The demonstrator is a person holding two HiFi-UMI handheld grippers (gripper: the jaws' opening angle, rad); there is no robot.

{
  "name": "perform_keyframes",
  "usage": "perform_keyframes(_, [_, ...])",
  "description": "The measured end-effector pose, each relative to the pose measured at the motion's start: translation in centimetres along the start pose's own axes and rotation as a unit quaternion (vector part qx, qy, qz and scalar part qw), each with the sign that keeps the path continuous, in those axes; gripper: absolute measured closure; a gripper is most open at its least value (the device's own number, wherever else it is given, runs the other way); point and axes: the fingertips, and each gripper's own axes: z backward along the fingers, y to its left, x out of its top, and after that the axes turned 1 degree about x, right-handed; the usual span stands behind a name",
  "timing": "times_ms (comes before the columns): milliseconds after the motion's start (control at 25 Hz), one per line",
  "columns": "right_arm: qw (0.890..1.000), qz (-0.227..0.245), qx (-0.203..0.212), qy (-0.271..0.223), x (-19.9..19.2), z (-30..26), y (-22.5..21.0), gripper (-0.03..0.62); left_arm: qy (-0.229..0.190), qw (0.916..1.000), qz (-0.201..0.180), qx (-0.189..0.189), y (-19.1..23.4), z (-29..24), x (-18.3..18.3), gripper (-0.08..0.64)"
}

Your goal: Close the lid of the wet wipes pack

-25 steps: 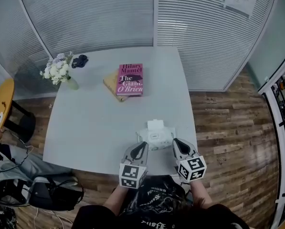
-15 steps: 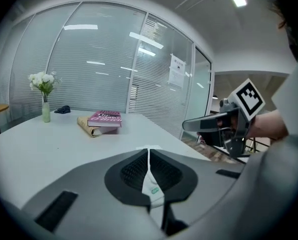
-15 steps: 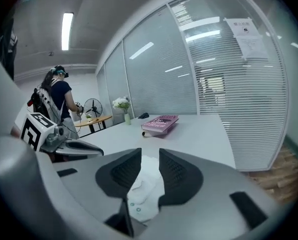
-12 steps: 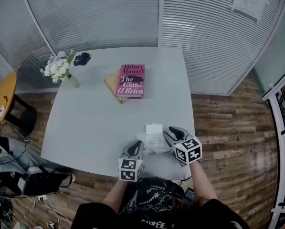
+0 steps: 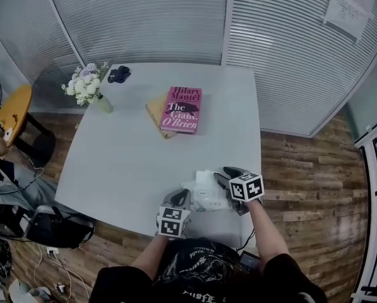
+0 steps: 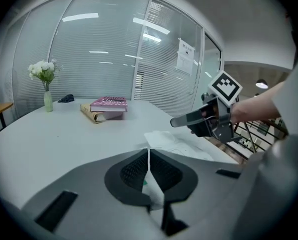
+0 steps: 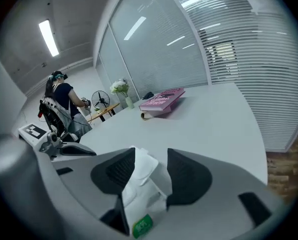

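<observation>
Wipes pack [image 5: 207, 197] lies at the near edge of the table [image 5: 131, 150], just in front of the person, so both tools reach it without stretching. The left gripper [image 5: 180, 199] comes at the pack's near-left end. In the left gripper view its jaws are pressed together on a thin white edge of the pack's film [image 6: 149, 170], probably to anchor the soft pack so it does not slide when the top is pushed. The right gripper [image 5: 223, 174] comes in from the right, over the top. In the right gripper view its jaws stand apart, with a white raised part of the pack [image 7: 139, 181] between them, leaning on the left jaw and clear of the other. I take that part to be the open lid [image 5: 204, 180], though a pulled-up wipe cannot be ruled out. Spread jaws suit a push more than a grip: the lid needs folding down and pressing until it seats. It looks not yet shut.
</observation>
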Motion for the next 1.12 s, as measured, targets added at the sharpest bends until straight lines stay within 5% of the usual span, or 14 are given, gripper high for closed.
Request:
perform_keyframes(480, [0.994, -0.019, 0.056, 0.097, -2.1, -3.6, -0.6, 0.408, 0.050, 0.9987, -0.005, -0.012, 0.0, -2.5, -2.5, 0.546])
perform_keyframes(680, [0.993, -0.001, 0.070, 0.096, -1.7, -3.4, -0.1, 0.489, 0.055, 0.9984, 0.008, -0.012, 0.1, -2.4, -2.5, 0.546])
perform_keyframes(1120, [0.994, 0.003, 0.077, 0.084, -1.4, -3.1, -0.1, 0.522, 0.052, 0.9985, 0.011, -0.013, 0.4, -2.7, -2.9, 0.546])
